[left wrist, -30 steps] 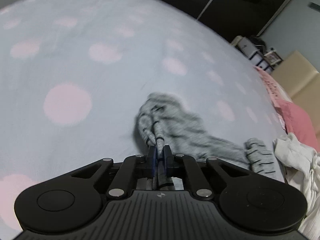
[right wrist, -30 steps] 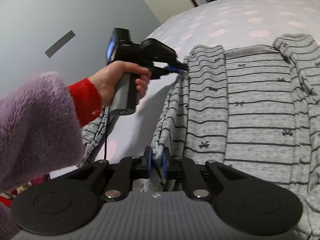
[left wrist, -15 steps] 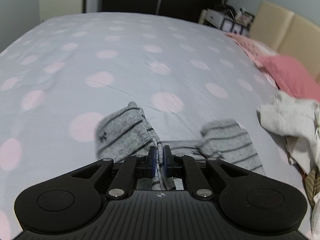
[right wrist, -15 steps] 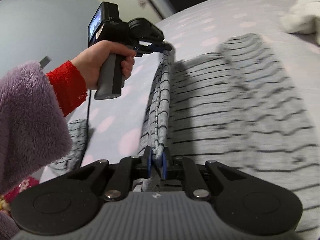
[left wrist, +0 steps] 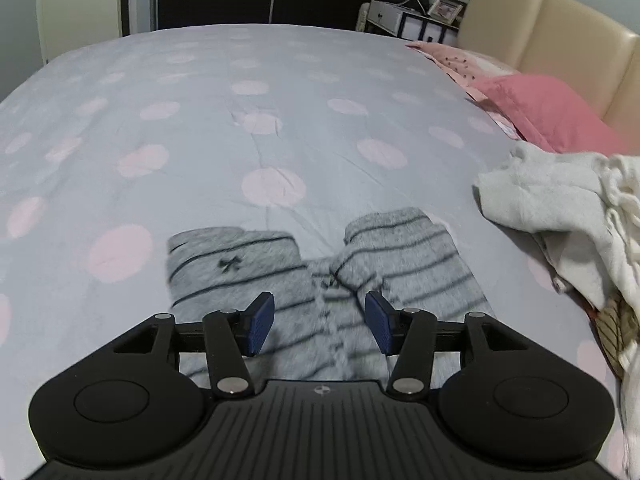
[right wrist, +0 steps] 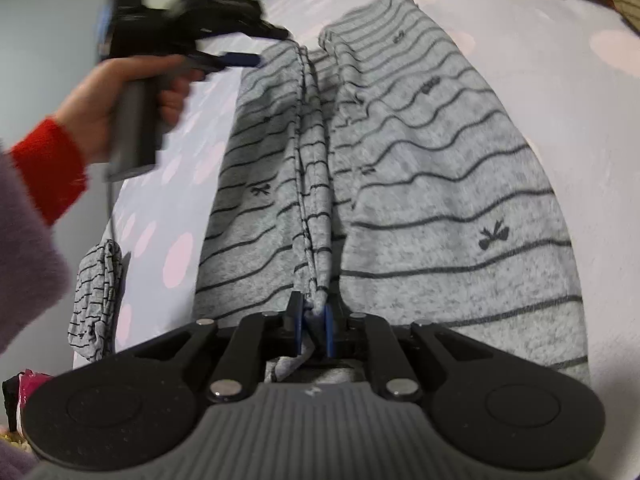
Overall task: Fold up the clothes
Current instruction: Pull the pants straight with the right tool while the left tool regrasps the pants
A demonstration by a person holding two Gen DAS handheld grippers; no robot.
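A grey garment with thin black stripes and small bows [right wrist: 440, 184] lies on the polka-dot bed, both sides folded in toward its middle. My right gripper [right wrist: 312, 312] is shut on the near end of the middle fold, which runs away from it as a raised ridge. At the far end, a hand [right wrist: 112, 96] holds my left gripper [right wrist: 268, 46]. In the left wrist view the left gripper [left wrist: 319, 304] is opening, its blue pads apart above the garment's [left wrist: 232, 268] far end. Nothing is pressed between them.
A heap of white clothes [left wrist: 560, 208] lies to the right on the bed. Pink pillows [left wrist: 548, 112] rest against a beige headboard [left wrist: 560, 32]. A small striped piece [right wrist: 96, 296] lies at the bed's left edge. The grey sheet [left wrist: 240, 100] stretches far beyond the garment.
The left gripper carried the garment's side across, then opened and let it go, so the fold now lies on the garment. The right gripper sank toward the bed, still clamped on the fabric.
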